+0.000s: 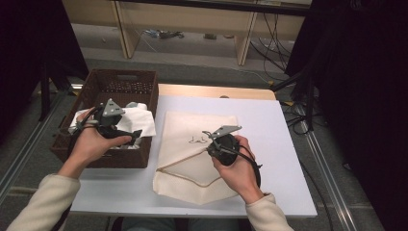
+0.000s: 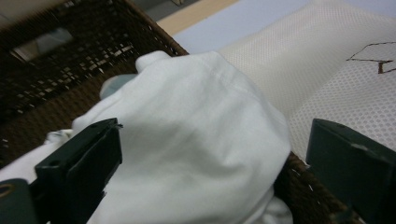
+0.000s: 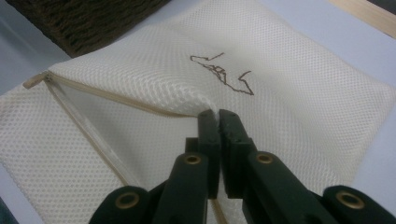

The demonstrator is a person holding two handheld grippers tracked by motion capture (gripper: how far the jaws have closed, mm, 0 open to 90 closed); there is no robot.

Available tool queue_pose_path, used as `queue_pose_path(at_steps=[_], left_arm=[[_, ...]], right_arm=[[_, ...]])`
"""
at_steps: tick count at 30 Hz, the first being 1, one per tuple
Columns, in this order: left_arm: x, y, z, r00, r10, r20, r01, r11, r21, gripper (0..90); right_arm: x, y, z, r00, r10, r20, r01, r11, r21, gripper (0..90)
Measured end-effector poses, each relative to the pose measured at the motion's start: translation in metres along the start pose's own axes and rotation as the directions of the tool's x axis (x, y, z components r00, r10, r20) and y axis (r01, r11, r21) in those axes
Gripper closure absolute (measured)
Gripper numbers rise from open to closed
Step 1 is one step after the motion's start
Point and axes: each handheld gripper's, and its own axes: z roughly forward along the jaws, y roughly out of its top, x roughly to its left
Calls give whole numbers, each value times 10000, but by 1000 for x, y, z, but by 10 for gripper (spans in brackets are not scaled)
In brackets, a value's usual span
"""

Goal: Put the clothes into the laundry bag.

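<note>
Right tongs pinch the mesh bag's zipper edge at desk centre; left tongs gape over the cloth in the basket at nine o'clock. A thin pinch may slip, shutting the mouth.

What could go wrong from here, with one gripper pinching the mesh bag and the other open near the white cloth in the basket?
1. The right gripper pinches only a thin edge of the mesh bag by the zipper; the mesh might slip out when lifted.
2. The left gripper is open around the white cloth without pressing it; closing may catch only a loose fold.
3. The cloth hangs over the basket rim, so pulling may drag or tip the basket.
</note>
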Motion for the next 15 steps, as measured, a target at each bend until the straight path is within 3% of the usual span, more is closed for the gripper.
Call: queue_pose_path(at_steps=[2,3,5,6,7,11,12,14,15], left_arm=[[8,3,10,9997,-203,100,203,9998,86,32],[10,4,14,9995,-318,20,318,9993,189,31],[13,6,20,9986,-530,-59,531,9982,268,29],[16,6,23,9984,-558,-64,560,9978,351,25],[16,6,28,9962,-862,-86,865,9954,422,18],[19,6,40,9901,-1393,-155,1400,9875,724,11],[19,6,42,9886,-1499,-145,1506,9862,695,11],[22,7,43,9831,-1829,-11,1816,9756,1237,7],[25,7,45,9791,-2031,112,2000,9713,1284,3]], right_arm=[[-1,0,0,9998,-221,10,221,9996,-188,892],[1,0,-1,9996,266,-19,-266,9996,-33,892],[-1,0,-2,10000,30,71,-29,9999,-129,892],[0,0,-3,9998,211,6,-210,9997,-86,892],[-2,1,-2,10000,-77,55,78,9997,-214,892],[-2,1,-1,10000,37,-5,-37,9999,-160,892],[-1,1,-1,9997,253,-12,-253,9996,-117,892],[0,0,-1,9992,385,-83,-385,9993,-5,892],[1,0,-1,9993,363,-96,-363,9993,3,892]])
